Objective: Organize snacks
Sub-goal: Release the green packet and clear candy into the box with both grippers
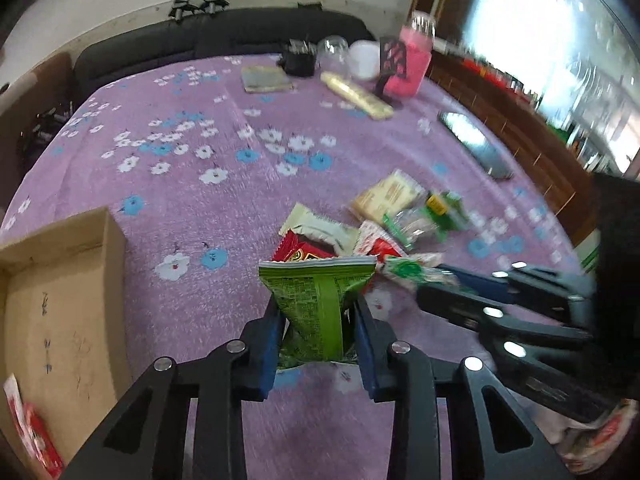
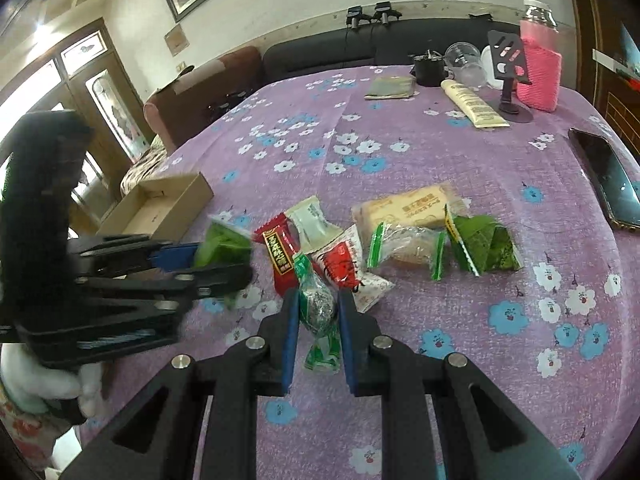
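Observation:
My left gripper (image 1: 318,312) is shut on a green snack packet (image 1: 318,300), held above the purple cloth; it also shows in the right wrist view (image 2: 224,246). My right gripper (image 2: 318,312) is shut on a green-and-silver wrapped candy (image 2: 318,308), seen in the left wrist view (image 1: 408,270) too. A pile of snacks lies ahead: a red packet (image 2: 278,254), a white packet (image 2: 312,222), a red-and-white packet (image 2: 344,266), a beige biscuit pack (image 2: 408,210), a clear green-edged pack (image 2: 408,248) and a green leaf-print packet (image 2: 484,248). A cardboard box (image 1: 60,320) at left holds a red packet (image 1: 34,436).
A phone (image 2: 606,178) lies at the right edge. At the back stand a pink-sleeved bottle (image 2: 538,76), a phone stand (image 2: 510,76), a cream tube (image 2: 474,104), glass cups (image 2: 464,62), a black pot (image 2: 428,70) and a flat booklet (image 2: 392,88). A dark sofa (image 2: 320,56) lies behind.

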Tool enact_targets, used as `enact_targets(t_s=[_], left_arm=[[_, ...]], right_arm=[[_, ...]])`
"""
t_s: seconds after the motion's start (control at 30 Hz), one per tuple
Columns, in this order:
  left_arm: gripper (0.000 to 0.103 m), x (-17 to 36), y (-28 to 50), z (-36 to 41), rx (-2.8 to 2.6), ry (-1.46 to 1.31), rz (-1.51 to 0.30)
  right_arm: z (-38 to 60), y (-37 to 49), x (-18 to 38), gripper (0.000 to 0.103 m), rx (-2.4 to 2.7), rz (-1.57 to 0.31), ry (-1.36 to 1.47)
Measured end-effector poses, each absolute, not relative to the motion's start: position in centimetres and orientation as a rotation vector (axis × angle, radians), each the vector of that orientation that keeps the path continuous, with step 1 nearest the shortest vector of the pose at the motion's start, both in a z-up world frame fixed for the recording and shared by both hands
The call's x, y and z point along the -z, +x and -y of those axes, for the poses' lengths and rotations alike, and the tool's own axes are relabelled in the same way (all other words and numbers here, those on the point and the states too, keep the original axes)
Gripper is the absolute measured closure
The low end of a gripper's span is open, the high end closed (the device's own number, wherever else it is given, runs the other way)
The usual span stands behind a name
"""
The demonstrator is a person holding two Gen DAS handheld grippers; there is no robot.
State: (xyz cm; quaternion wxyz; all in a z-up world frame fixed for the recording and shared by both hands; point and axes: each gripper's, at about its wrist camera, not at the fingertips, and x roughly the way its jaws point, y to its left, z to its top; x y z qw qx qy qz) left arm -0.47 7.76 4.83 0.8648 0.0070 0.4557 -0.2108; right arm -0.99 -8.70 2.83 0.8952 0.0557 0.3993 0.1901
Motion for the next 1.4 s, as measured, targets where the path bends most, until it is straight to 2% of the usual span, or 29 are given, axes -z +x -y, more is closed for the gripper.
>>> enact_targets(t_s=[0.17,0.4,0.67,1.03,1.13,1.2,1.4], left_arm=[[0.069,-7.9,-4.0,-12.2,0.406,-0.059,-0.885],[0.069,-10.2,-8.8,-22.2,0.199,-0.133,-0.812],[0.068,-7.0,-10.4,-29.6,0.062,-0.257,-0.842],[0.068,-3.6,-10.9,-32.7,0.006,-0.286,-0.894],[0.061,-3.9,-11.4,-33.5,0.024,-0.319,-0.871],[0.051,-4.3,-11.8,-33.8,0.038,-0.334,-0.845],[0.042,-6.8,-13.4,-33.6,0.065,-0.351,-0.747]], right_arm=[[8.6,-1.3,-3.3,0.085,-0.408,-0.802,0.129],[5.5,-2.7,-5.6,0.085,-0.486,-0.778,0.125],[-4.2,-4.6,-8.5,0.085,-0.636,-0.771,-0.008],[-16.7,-3.4,-4.4,0.085,-0.718,-0.910,-0.144],[-18.4,-2.9,-3.7,0.084,-0.706,-0.920,-0.161],[-18.9,-2.6,-3.4,0.084,-0.705,-0.925,-0.158],[-17.4,-2.4,-4.6,0.077,-0.703,-0.894,-0.091]])
